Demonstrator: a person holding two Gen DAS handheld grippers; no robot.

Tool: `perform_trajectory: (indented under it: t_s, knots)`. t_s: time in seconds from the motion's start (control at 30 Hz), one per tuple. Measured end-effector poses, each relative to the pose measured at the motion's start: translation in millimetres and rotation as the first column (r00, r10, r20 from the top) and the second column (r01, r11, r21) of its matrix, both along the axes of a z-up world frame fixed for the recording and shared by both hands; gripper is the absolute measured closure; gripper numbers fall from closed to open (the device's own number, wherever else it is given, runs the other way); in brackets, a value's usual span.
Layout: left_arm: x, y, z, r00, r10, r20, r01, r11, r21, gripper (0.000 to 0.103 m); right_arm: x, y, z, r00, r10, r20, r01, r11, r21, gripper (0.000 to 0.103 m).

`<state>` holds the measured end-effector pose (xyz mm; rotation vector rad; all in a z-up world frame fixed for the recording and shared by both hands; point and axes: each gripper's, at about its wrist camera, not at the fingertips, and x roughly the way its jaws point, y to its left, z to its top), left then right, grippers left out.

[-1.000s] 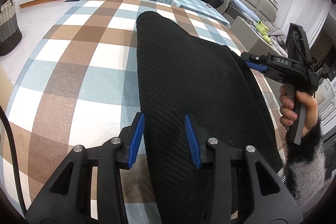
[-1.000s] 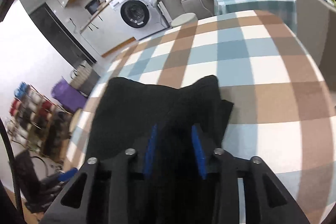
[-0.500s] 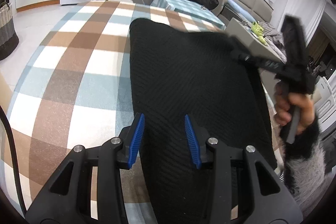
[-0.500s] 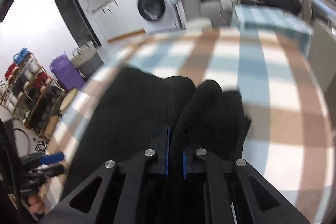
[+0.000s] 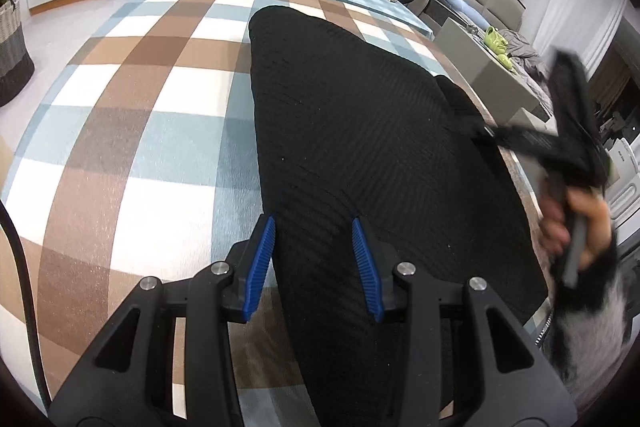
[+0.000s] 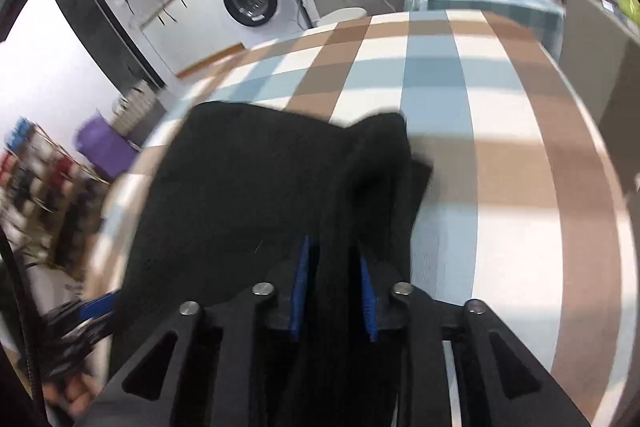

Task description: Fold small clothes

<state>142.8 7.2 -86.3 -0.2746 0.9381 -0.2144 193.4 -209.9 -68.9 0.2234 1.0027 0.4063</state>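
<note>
**Black knit garment spread on the checked counter, right claw loosening over a fold**

Black knit garment (image 5: 360, 155) lies flat across the counter (image 5: 132, 131), whose cloth is checked in brown, blue and white; in the left wrist view it fills the centre and lower right of the frame. The left claw (image 5: 314, 267) sits at the bottom centre with its blue pads (image 5: 260, 263) parted, straddling the near left edge of the fabric without pressing on it. In the right wrist view, the right claw (image 6: 334, 287) at the bottom centre has a raised ridge of the garment (image 6: 372, 171) running between its jaws; they have just been opening, and whether the pads still pinch the cloth cannot be told. A hand (image 5: 572, 227) with a fuzzy sleeve holds that claw at the right edge of the left wrist view, blurred.
</note>
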Motion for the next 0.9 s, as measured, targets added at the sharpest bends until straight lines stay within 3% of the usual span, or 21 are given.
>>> perform_trajectory:
  t_s: [0.07,0.13,0.17,0.2,0.3,0.37,0.43,0.6,0.83,0.9]
  knots:
    - [0.5,0.6,-0.8,1.000,-0.002,0.003,0.002,1.000,0.000,0.066,-30.3,-6.2,-0.6,1.000,0.017,-0.014,-0.016,0.997,0.069,0.076]
    - [2.9,0.6,-2.9,1.000,0.000,-0.002,0.000,1.000,0.000,0.066,-57.1,-7.6,-3.6,1.000,0.007,-0.003,-0.007,0.997,0.078,0.076]
    - [4.1,0.4,-3.7,1.000,0.000,-0.006,0.000,1.000,-0.001,0.066,-67.1,-8.6,-5.1,1.000,-0.008,0.015,0.007,0.998,0.070,0.081]
    - [5.0,0.1,-3.1,1.000,0.000,-0.006,0.000,1.000,0.000,0.066,-73.3,-10.4,-5.3,0.999,-0.024,0.021,0.022,0.997,0.068,0.095]
    - [4.4,-1.9,1.6,1.000,-0.013,0.009,0.013,1.000,0.007,0.066,-85.9,-21.6,5.5,0.996,-0.065,0.058,0.059,0.994,0.094,0.098]
    - [3.6,-1.7,3.2,1.000,-0.011,0.015,0.011,1.000,0.008,0.066,-84.6,-28.5,-4.6,0.995,-0.099,0.006,0.098,0.992,0.073,0.098]
    - [3.1,-1.5,2.8,1.000,-0.007,0.009,0.007,1.000,0.008,0.066,-79.6,-33.1,-16.9,0.992,-0.121,-0.046,0.125,0.989,0.080,0.098]
    - [2.0,-1.8,3.4,1.000,-0.006,0.009,0.006,1.000,0.014,0.066,-46.0,-31.9,-4.3,0.993,-0.121,-0.001,0.120,0.987,0.110,0.091]
    - [5.4,-2.6,4.3,1.000,0.001,0.014,-0.001,1.000,0.025,0.066,45.3,-29.3,-9.8,0.989,-0.145,-0.029,0.148,0.978,0.145,0.091]
    - [7.0,-1.5,5.3,1.000,0.008,0.014,-0.009,1.000,0.028,0.066,56.5,-24.9,-5.3,0.990,-0.142,0.005,0.141,0.983,0.121,0.097]
